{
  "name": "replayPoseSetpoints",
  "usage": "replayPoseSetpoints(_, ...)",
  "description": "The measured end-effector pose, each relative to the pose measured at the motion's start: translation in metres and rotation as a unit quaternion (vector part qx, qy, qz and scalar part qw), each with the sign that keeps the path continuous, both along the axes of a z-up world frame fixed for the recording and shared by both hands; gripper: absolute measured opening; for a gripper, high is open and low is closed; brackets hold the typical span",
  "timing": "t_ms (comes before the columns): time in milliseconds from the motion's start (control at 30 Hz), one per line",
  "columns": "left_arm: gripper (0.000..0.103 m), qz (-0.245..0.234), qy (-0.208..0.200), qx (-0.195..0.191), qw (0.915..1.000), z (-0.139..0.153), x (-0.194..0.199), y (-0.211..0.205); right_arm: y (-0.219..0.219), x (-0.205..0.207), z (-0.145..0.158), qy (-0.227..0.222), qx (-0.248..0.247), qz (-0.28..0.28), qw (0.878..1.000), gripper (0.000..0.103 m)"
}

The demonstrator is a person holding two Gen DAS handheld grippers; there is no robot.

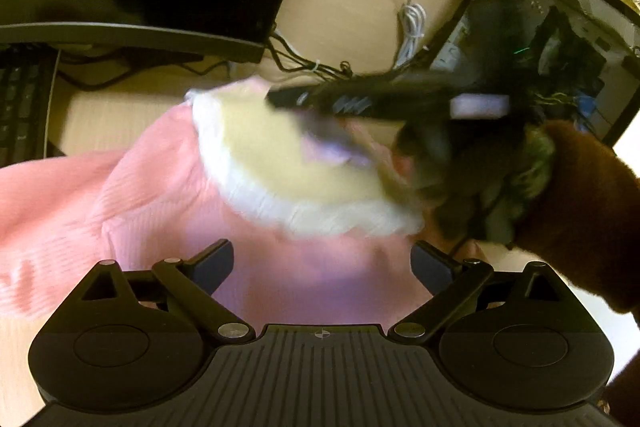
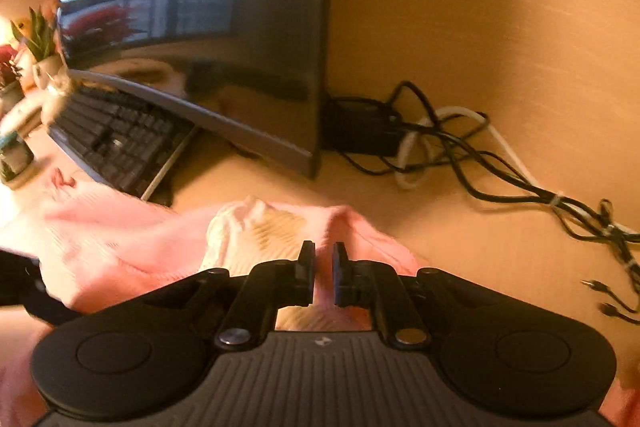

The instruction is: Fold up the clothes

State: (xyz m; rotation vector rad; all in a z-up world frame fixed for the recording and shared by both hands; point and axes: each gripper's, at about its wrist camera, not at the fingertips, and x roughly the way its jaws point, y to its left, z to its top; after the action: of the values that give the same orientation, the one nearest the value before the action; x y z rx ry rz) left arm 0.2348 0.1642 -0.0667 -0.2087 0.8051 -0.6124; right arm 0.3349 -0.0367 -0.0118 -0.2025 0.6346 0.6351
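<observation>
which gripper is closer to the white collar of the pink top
Right. The right gripper is at the white collar, jaws nearly shut on the pink top beside it. The left gripper hangs open, short of the collar.

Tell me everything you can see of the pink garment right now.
The pink garment looks like a soft ribbed knit with a cream-yellow panel edged in white. It lies rumpled on the wooden desk in front of the monitor and keyboard. The right gripper has its jaws nearly closed on a raised fold of it. The left gripper hovers above it, jaws wide apart. Motion blur hides finer detail.
</observation>
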Motion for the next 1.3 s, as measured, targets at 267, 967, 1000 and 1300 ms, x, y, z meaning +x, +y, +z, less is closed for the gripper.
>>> replayPoseSetpoints(267,0.098,-0.002,-0.006,-0.004,1.0,-0.003,0.014,0.002,-0.069,-0.019,-0.013,-0.033,-0.067,-0.068,0.995,0.028)
replayPoseSetpoints(967,0.098,0.055,0.033,0.017,0.9978,-0.021,0.03,0.02,-0.134,-0.081,-0.01,0.058,0.02,-0.246,0.967,0.078)
replayPoseSetpoints(1000,0.098,0.054,0.036,0.021,0.9977,-0.019,0.02,0.021,-0.138,-0.093,-0.009,0.065,0.021,-0.244,0.967,0.078)
replayPoseSetpoints(1300,0.087,0.087,0.042,0.109,0.9893,-0.006,-0.08,0.024,-0.172,-0.191,-0.019,0.116,-0.028,-0.206,0.971,0.058)
